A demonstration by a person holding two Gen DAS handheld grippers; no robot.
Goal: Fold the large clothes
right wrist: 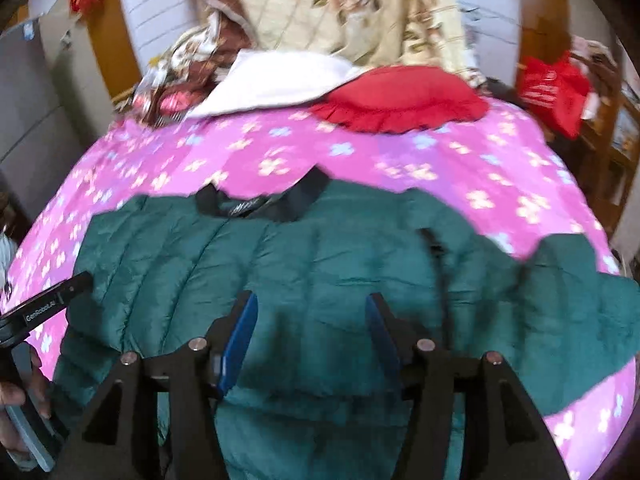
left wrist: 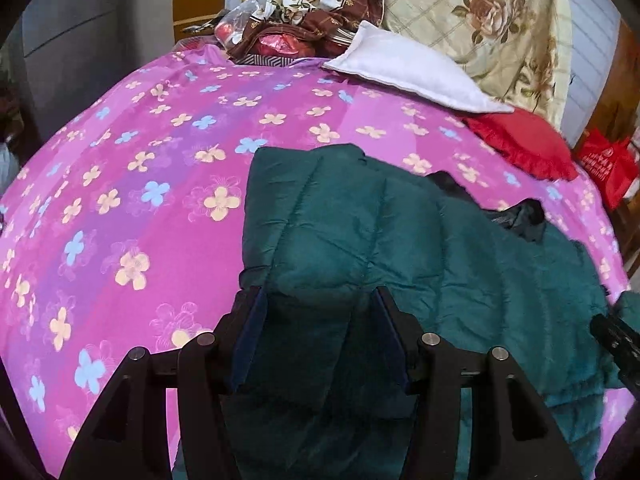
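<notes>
The green quilted jacket (right wrist: 320,260) lies spread on the bed, on the pink flowered bedsheet (left wrist: 140,168). Its black collar (right wrist: 260,204) points toward the head of the bed. One sleeve (right wrist: 580,300) extends to the right side of the right wrist view.

Left hand-held gripper (left wrist: 316,296): the jaws stand apart, with a raised fold of the jacket (left wrist: 320,240) bulging up between them. The blue pads (left wrist: 248,344) flank this fold on both sides. The fabric fills the gap, but the view does not show whether the pads press on it. In the right wrist view this gripper (right wrist: 52,300) appears at the left edge, at the left border of the jacket, held by the person's hand (right wrist: 16,396).

Right hand-held gripper (right wrist: 310,304): the jaws stand wide apart above the middle of the jacket body. The jacket surface lies directly ahead of and below the fingers (right wrist: 240,336). No fabric is seen clamped between them. This view is motion-blurred. In the left wrist view a black part of this gripper (left wrist: 616,340) shows at the right edge, over the jacket.

At the head of the bed lie a white pillow (left wrist: 404,72) and a red ruffled cushion (left wrist: 524,144), touching each other and well apart from the jacket. A cream floral quilt (left wrist: 480,20) stands behind them. A red bag (left wrist: 604,164) sits beside the bed.
</notes>
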